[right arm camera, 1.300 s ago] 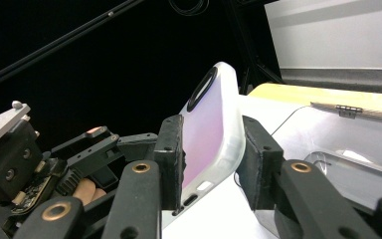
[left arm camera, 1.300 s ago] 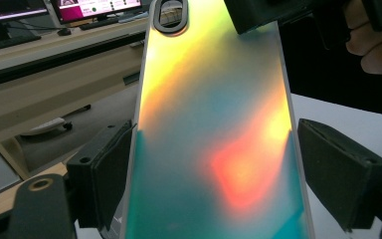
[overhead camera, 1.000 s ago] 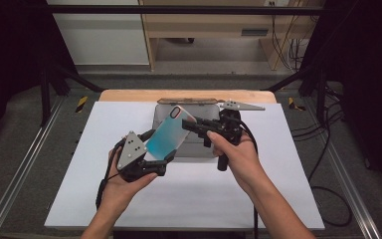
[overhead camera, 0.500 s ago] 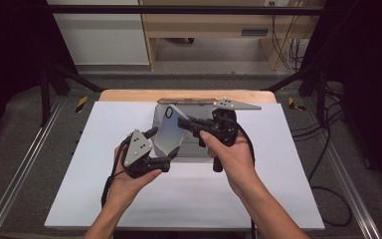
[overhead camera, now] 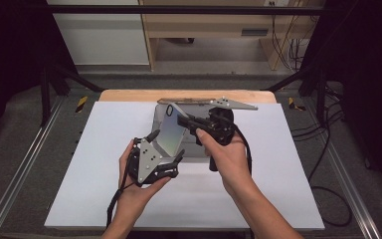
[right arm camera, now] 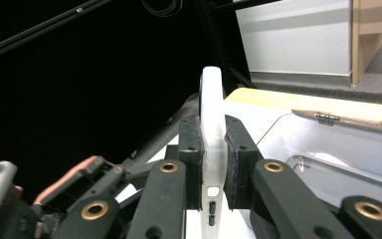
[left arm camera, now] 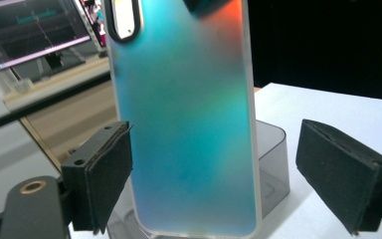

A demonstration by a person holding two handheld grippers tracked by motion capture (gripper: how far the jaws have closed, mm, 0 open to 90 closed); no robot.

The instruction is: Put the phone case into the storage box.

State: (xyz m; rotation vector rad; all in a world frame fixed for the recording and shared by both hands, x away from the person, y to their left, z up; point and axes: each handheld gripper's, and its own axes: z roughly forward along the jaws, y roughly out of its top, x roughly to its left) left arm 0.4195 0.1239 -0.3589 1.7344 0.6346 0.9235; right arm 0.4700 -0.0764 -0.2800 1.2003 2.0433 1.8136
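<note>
My right tool [right arm camera: 212, 164] is clamped on the top edge of the phone case [left arm camera: 189, 114], both pads flat on its faces, so the case stands steep and cannot swing. My left tool [left arm camera: 238, 184] is spread wide, one pad touching the case's edge, the other well clear; it grips nothing. The case hangs between these jaws, its lower end over the clear tray [overhead camera: 194, 152] near the far middle of the bench [overhead camera: 278, 199].
</note>
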